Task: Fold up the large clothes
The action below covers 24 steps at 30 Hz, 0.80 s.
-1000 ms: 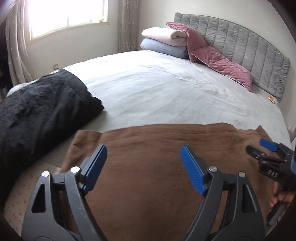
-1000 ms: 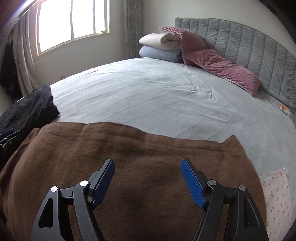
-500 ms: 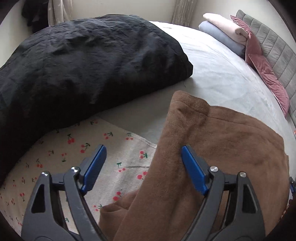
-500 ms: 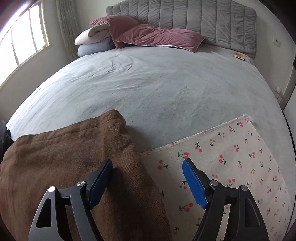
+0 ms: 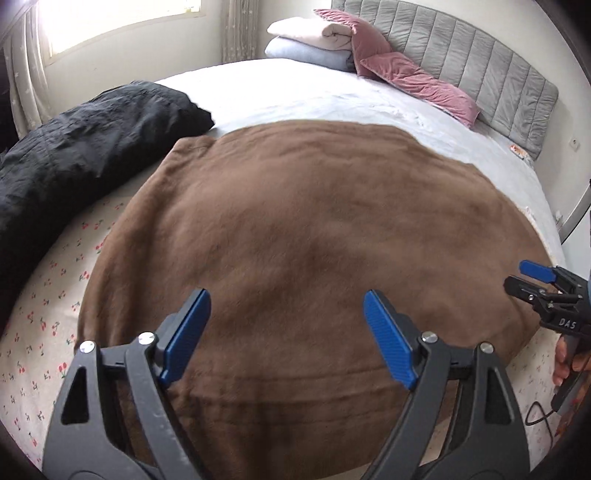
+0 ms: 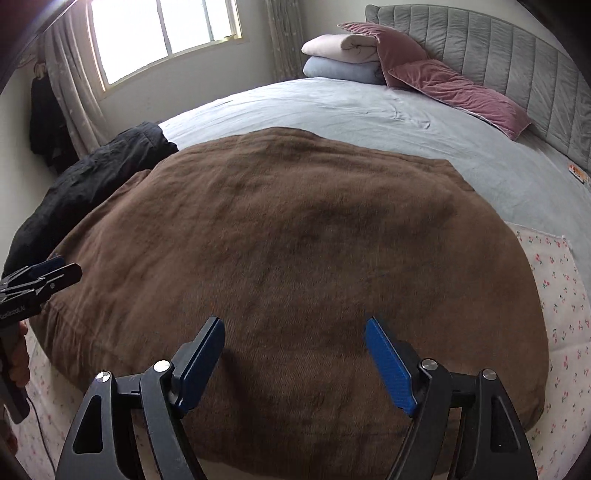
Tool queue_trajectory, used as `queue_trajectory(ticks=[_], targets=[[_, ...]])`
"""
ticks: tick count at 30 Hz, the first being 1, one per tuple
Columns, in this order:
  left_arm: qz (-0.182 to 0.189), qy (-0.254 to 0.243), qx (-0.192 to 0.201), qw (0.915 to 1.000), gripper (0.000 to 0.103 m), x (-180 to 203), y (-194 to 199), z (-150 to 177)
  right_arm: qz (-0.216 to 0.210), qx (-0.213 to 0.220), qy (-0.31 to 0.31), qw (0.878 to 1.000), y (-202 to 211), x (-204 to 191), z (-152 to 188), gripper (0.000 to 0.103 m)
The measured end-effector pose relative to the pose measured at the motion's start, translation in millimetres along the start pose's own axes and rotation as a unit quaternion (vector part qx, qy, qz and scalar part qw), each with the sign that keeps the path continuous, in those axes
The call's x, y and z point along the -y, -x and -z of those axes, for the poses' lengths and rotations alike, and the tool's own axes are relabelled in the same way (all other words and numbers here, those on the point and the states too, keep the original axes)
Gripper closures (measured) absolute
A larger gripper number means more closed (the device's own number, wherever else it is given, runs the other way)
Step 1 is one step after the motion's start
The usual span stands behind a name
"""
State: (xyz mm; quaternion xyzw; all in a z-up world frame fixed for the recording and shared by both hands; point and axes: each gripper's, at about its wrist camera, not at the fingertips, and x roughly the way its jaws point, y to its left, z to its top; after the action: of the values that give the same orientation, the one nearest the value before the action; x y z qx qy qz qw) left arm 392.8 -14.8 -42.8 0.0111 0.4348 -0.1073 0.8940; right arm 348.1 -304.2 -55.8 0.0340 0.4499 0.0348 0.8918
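Observation:
A large brown garment point(image 5: 314, 229) lies spread flat on the bed, on a cherry-print cloth point(image 5: 44, 280); it fills the right wrist view too point(image 6: 295, 251). My left gripper point(image 5: 284, 328) hovers open and empty over the garment's near edge. My right gripper point(image 6: 295, 354) is also open and empty over the near edge. The right gripper shows at the right edge of the left wrist view point(image 5: 532, 280). The left gripper shows at the left edge of the right wrist view point(image 6: 40, 277).
A black garment point(image 5: 85, 147) lies bunched at the left. Folded blankets point(image 5: 314, 40) and pink pillows point(image 5: 417, 81) lie by the grey headboard point(image 5: 480, 70). The grey bedsheet point(image 6: 369, 114) extends beyond the garment. A window point(image 6: 162, 33) is at the back left.
Both grippers swung outward to the garment's side corners half a second ago and have come back to face its middle. The garment now lies wider and flatter. Both grippers stay open.

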Motion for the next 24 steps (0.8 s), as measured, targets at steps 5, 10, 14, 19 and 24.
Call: queue_trajectory(ticks=[5,10,14,19,24], targets=[[-0.006,0.005,0.005,1.0000,0.039,-56.8,16.1,41.4,0.043,0.005,-0.061,0.997,15.3,62.3,42.5,0.024],[-0.029,0.000,-0.020,0.9994,0.027,-40.0,54.7,54.2,0.052,0.009,-0.121,0.991,62.3,86.0,59.9,0.023],[0.014,0.043,-0.041,0.9981,0.018,-19.1,93.1,70.2,0.040,0.023,-0.135,0.990,105.5,67.8,74.0,0.023],[0.021,0.040,-0.063,0.9970,0.007,13.4,136.5,92.3,0.048,0.027,-0.115,0.992,154.3,37.0,89.9,0.017],[0.034,0.066,-0.072,0.9946,0.001,29.9,164.0,114.6,0.046,0.016,-0.105,0.993,172.7,7.8,115.3,0.013]])
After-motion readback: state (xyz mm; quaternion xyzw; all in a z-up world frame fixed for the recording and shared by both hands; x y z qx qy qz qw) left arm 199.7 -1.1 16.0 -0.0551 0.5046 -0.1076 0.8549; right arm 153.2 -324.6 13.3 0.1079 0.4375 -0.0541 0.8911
